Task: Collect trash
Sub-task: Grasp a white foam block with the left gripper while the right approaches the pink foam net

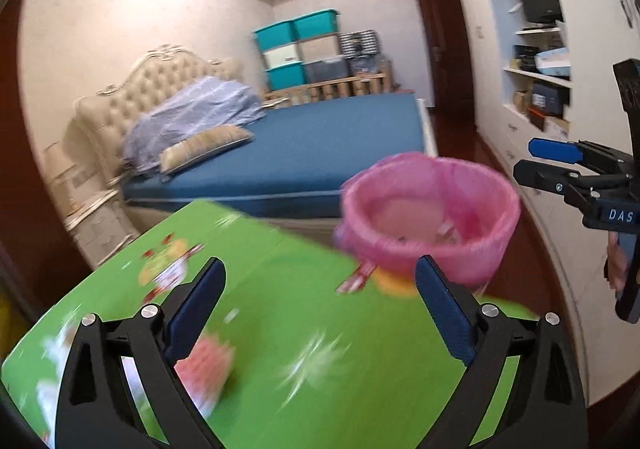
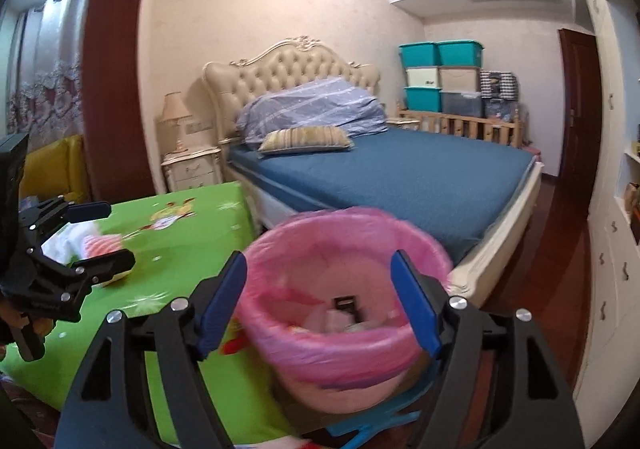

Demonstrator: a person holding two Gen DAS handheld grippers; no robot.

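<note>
Trash bin (image 2: 344, 309) with a pink bag sits right in front of the right tool (image 2: 320, 293), at the edge of the green counter (image 2: 188, 241). Some scraps lie inside it. The right tool's fingers are spread wide with nothing between them. The left tool (image 1: 318, 309) is spread wide too, over the counter, with the bin ahead on its right.

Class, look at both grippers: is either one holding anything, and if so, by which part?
Nothing is held. The left gripper and right gripper are both open and empty; the right hangs above the pink bin.
</note>
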